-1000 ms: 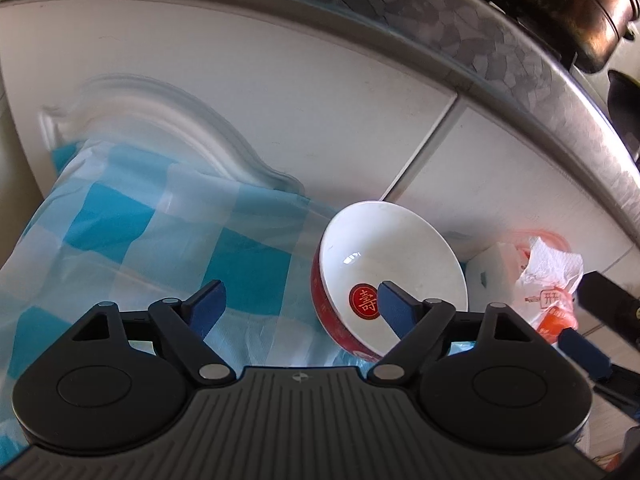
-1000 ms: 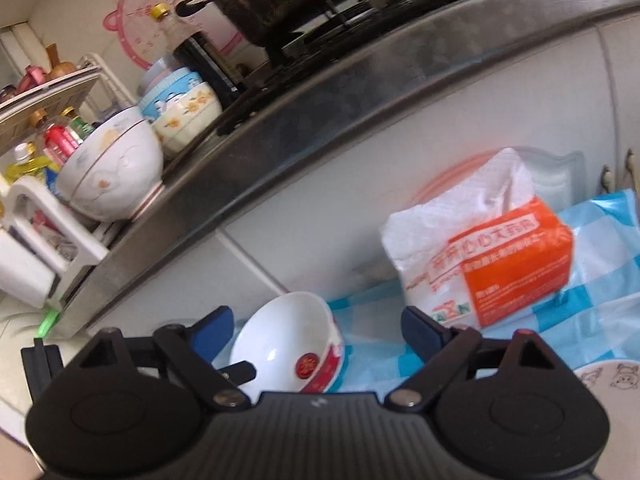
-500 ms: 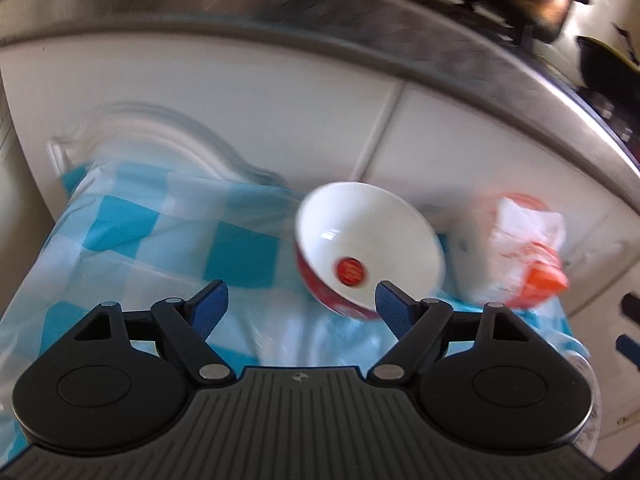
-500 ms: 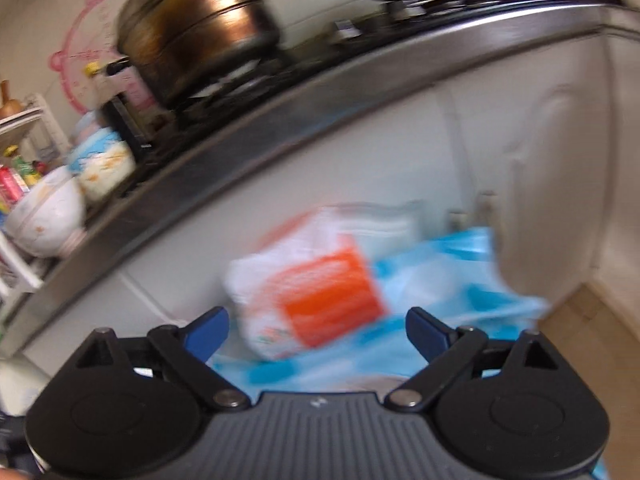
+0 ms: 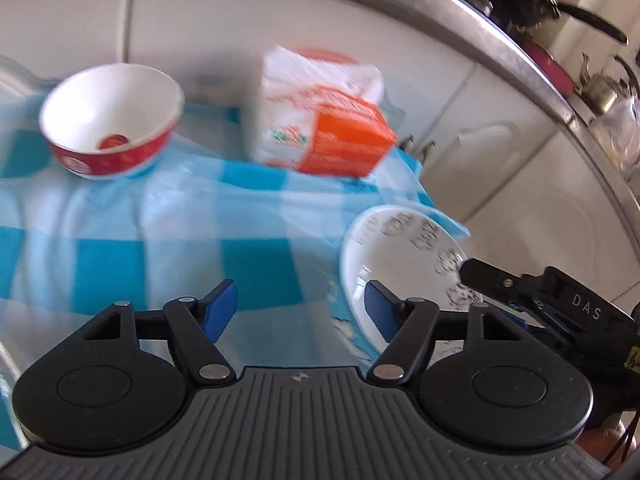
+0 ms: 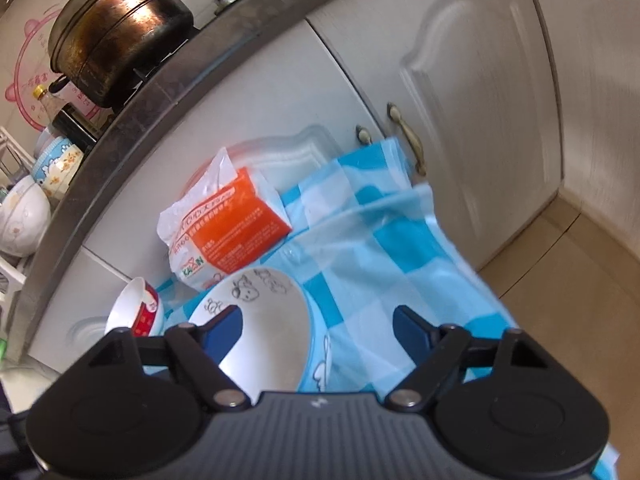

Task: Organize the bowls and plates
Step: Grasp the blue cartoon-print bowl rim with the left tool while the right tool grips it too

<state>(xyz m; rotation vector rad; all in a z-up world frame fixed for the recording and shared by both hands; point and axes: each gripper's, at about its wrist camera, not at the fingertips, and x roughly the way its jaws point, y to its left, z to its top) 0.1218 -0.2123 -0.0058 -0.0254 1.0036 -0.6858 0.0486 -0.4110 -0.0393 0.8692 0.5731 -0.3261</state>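
White plate (image 6: 260, 320) with cartoon drawings sits at the near right corner of the checked cloth (image 5: 180, 232). The red bowl (image 5: 110, 120) is at the far left of the cloth near the cabinet doors (image 6: 460, 100), well apart from the plate.

Change since a second ago: both wrist views have swung off the bowl toward the plate. The left view had the bowl close between its fingers; now the bowl is far back left and the plate is at its right finger. So the target looks switched, plate first – bowl untouched.

Left gripper (image 5: 300, 308): jaws closing, nothing between them, only cloth; the plate rim lies just beside the right finger. Right gripper (image 6: 320, 330): jaws closing with the plate's right side between them, left finger over the plate face; pads not seen pressing, so not grasped yet. In the left view the right gripper (image 5: 532, 292) reaches over the plate's far edge.

Around: orange-and-white tissue pack (image 6: 228, 232) just behind the plate, close enough to get bumped on lift. Pot (image 6: 116, 28) and stacked bowls (image 6: 36, 188) up on the counter, clear. Loose cloth may drag with the plate.
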